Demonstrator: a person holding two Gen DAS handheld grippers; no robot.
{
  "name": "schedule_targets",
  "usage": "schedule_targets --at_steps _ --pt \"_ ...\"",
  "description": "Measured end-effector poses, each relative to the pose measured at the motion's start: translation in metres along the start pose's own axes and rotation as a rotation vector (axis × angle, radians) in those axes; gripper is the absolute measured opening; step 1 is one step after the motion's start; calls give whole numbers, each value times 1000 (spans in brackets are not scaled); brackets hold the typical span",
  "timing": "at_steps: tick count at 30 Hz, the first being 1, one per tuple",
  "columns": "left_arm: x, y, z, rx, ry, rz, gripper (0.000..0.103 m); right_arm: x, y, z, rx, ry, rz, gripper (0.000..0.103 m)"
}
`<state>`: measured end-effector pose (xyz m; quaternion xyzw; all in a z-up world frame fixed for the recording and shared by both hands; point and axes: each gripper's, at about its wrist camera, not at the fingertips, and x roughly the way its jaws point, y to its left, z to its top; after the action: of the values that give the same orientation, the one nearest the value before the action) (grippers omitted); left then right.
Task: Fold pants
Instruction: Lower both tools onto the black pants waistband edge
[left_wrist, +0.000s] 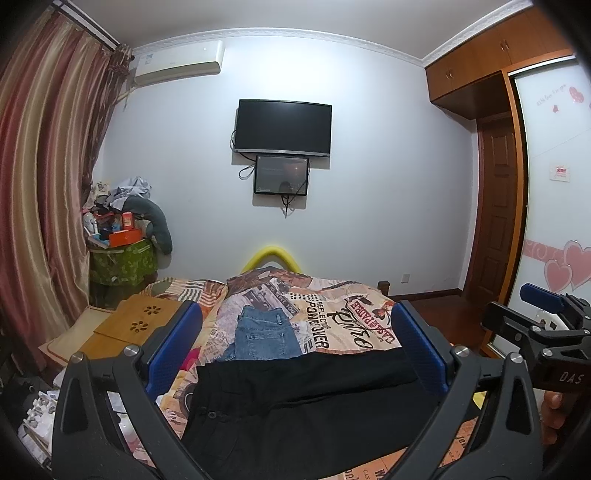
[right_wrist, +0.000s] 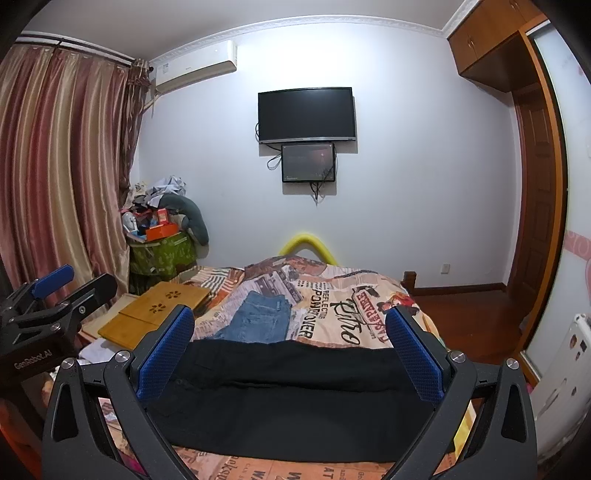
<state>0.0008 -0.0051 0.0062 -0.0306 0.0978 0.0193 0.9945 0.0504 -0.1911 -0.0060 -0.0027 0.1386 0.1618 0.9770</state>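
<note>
Black pants (left_wrist: 295, 398) lie flat across the near end of the bed (left_wrist: 332, 317), waistband and button to the left; they show again as black pants (right_wrist: 295, 398) in the right wrist view. My left gripper (left_wrist: 297, 339) hovers open above them, blue pads wide apart, holding nothing. My right gripper (right_wrist: 291, 343) is likewise open over the pants' far edge. Each gripper shows at the edge of the other's view: right gripper (left_wrist: 543, 317), left gripper (right_wrist: 55, 291). Folded blue jeans (left_wrist: 264, 334) lie just beyond the black pants.
The printed bedspread (right_wrist: 332, 306) covers the bed. A bamboo lap tray (left_wrist: 129, 325) rests at the bed's left side. A cluttered green bin (left_wrist: 122, 258) stands by the curtain (left_wrist: 44, 184). A wardrobe (left_wrist: 554, 184) stands on the right, and a TV (left_wrist: 282, 127) hangs on the far wall.
</note>
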Motion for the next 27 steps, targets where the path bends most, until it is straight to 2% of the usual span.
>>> schedule_targets --at_steps 6,12,19,25,27 --pt "11 5 -3 2 20 1 103 9 -5 -2 8 22 -6 103" --pt "41 12 -7 -2 56 31 103 31 -13 -8 21 67 -15 103" --pt "106 33 -20 -12 154 71 103 77 -32 -22 27 151 -61 103" --pt "174 61 -43 -33 242 135 103 123 -51 -35 44 234 -86 103" --pt "192 70 -53 -37 247 151 103 143 -60 -42 46 263 -86 103"
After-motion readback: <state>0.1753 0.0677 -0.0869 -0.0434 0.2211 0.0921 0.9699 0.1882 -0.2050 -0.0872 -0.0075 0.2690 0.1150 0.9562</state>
